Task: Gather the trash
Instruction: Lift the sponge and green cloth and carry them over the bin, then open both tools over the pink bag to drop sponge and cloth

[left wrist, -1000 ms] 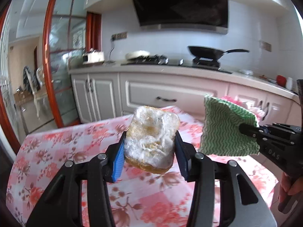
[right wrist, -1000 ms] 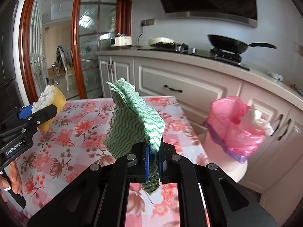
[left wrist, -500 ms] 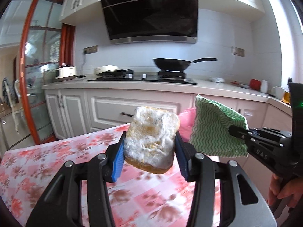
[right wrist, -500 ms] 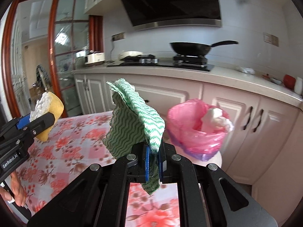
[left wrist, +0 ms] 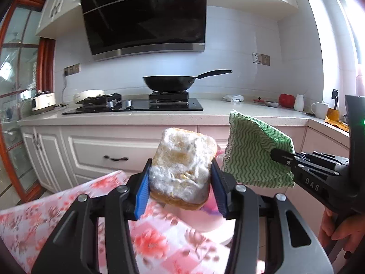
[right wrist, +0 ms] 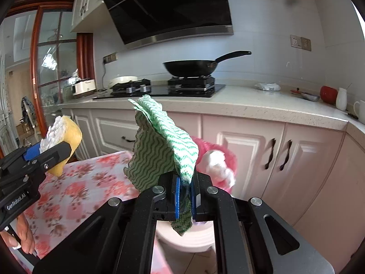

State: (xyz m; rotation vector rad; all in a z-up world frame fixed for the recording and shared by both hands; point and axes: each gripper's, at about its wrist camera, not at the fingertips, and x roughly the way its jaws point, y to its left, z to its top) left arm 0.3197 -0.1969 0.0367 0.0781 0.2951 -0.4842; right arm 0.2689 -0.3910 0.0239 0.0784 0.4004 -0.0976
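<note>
The left gripper [left wrist: 180, 180] is closed on a yellow sponge [left wrist: 182, 166] covered with white foam and holds it in the air above the edge of the flowered table [left wrist: 68, 217]. To its right, the right gripper [right wrist: 184, 196] pinches a green wavy cloth [right wrist: 159, 150] tightly. Behind the cloth stands the pink-lined bin [right wrist: 219, 159].

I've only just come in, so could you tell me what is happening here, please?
A person is collecting trash with two tools. The left hand-held gripper is shut on a worn yellow sponge, and the right hand-held gripper is shut on a green wavy-striped cloth. Both are held up near the pink-lined bin beyond the floral table; nothing is released yet.
</note>
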